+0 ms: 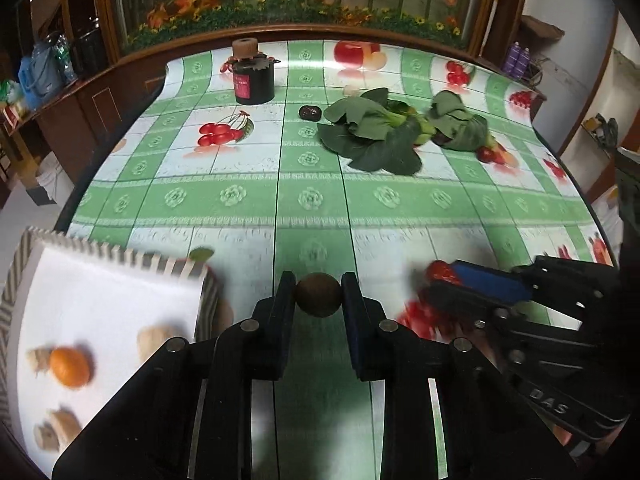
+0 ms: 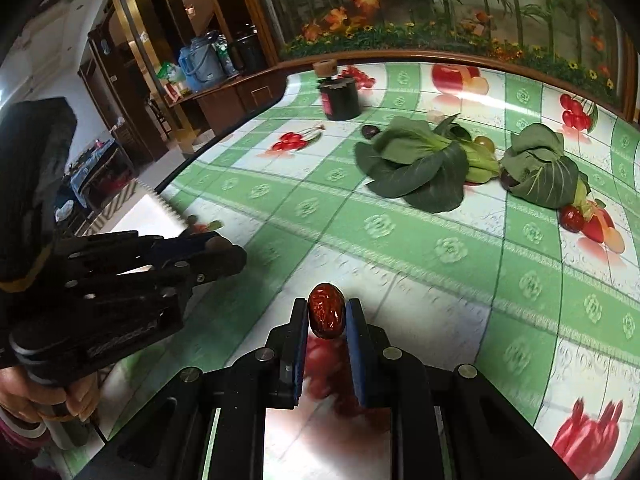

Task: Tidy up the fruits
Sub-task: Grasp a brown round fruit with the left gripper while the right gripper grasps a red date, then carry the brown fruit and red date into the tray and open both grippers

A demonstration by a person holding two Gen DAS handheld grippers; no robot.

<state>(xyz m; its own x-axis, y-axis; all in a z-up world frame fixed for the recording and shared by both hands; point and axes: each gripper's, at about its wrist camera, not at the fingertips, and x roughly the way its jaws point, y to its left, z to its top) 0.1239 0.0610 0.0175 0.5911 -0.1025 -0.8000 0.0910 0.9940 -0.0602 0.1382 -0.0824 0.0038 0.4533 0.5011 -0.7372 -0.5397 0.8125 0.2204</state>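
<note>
My left gripper is shut on a round brown fruit held above the table, just right of a white tray with a striped rim. The tray holds an orange and pale ginger-like pieces. My right gripper is shut on a wrinkled red date; it also shows in the left wrist view, low at the right. The left gripper appears at the left of the right wrist view.
Two leafy greens lie at the table's far side, with a green grape, a dark fruit, a dark plum and a red fruit around them. A black jar stands at the back left.
</note>
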